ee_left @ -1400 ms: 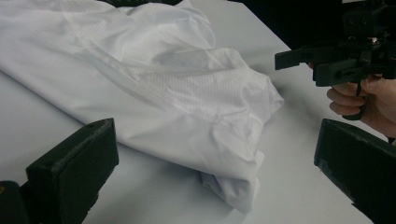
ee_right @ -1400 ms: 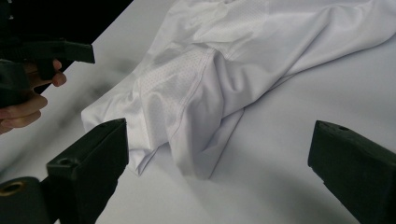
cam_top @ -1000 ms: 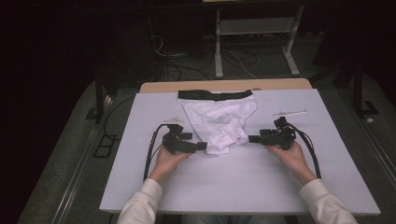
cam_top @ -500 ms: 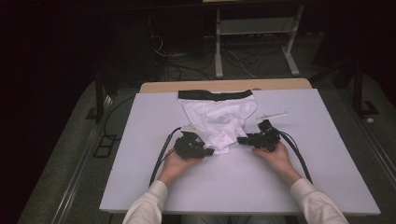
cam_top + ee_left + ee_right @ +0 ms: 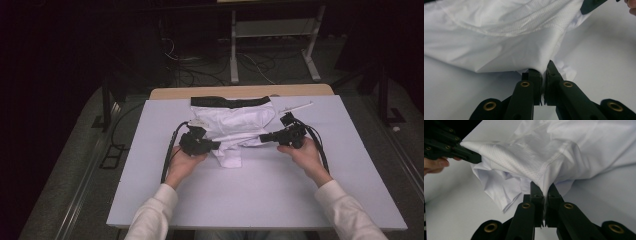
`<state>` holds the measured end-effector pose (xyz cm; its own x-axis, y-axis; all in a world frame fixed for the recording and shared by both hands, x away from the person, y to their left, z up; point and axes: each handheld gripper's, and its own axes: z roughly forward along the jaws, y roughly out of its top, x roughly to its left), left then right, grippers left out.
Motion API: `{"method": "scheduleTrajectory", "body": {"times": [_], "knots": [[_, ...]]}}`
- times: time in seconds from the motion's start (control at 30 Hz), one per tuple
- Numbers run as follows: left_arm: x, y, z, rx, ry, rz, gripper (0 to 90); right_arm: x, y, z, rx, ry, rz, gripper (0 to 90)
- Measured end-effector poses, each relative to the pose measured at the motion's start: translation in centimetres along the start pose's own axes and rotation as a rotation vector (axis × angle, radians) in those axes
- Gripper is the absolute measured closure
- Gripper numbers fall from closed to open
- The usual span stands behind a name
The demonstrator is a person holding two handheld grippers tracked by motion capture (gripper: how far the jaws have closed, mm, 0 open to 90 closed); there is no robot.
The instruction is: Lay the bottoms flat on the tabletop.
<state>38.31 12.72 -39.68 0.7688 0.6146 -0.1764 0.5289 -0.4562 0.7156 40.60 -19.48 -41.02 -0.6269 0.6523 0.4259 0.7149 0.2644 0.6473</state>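
A white pair of briefs (image 5: 235,122) with a black waistband (image 5: 230,101) lies on the white board (image 5: 250,200). My left gripper (image 5: 216,145) has just been closing and is shut on the cloth's lower left edge. My right gripper (image 5: 263,137) has just been closing too and pinches the lower right edge. The left gripper view has its jaws (image 5: 544,72) clamped on a fold of white fabric (image 5: 499,37). The right gripper view has its jaws (image 5: 544,191) clamped on a stitched hem (image 5: 541,170), with the left gripper (image 5: 461,151) holding the far corner. The lower part hangs bunched between them.
A thin white stick (image 5: 296,106) lies on the board behind the right gripper. A wooden tabletop edge (image 5: 240,92) shows past the board. Behind it stand a metal frame (image 5: 270,30) and floor cables (image 5: 200,65). Cables trail from both grippers beside the hands.
Both grippers came in from the sides to the briefs' lower edge, shut on the cloth and rose a little. The lower part is now lifted and bunched.
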Motion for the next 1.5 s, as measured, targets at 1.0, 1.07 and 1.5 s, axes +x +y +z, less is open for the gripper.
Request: {"method": "scheduleTrajectory", "body": {"times": [1.0, 1.07, 1.5], "knots": [[4.2, -3.7, 1.6, 0.007, 0.015, -0.223, 84.7, 1.8, 4.4, 7.7, -0.046, 0.16, 0.025, 51.1], [4.2, -3.6, 1.6, 0.004, 0.016, -0.22, 84.7, 1.0, 4.1, 6.3, -0.075, 0.15, 0.035, 49.3], [4.4, -3.7, 1.7, 0.002, 0.007, -0.237, 84.6, -3.9, 0.2, 4.4, -0.098, 0.071, 0.144, 45.0]]}}
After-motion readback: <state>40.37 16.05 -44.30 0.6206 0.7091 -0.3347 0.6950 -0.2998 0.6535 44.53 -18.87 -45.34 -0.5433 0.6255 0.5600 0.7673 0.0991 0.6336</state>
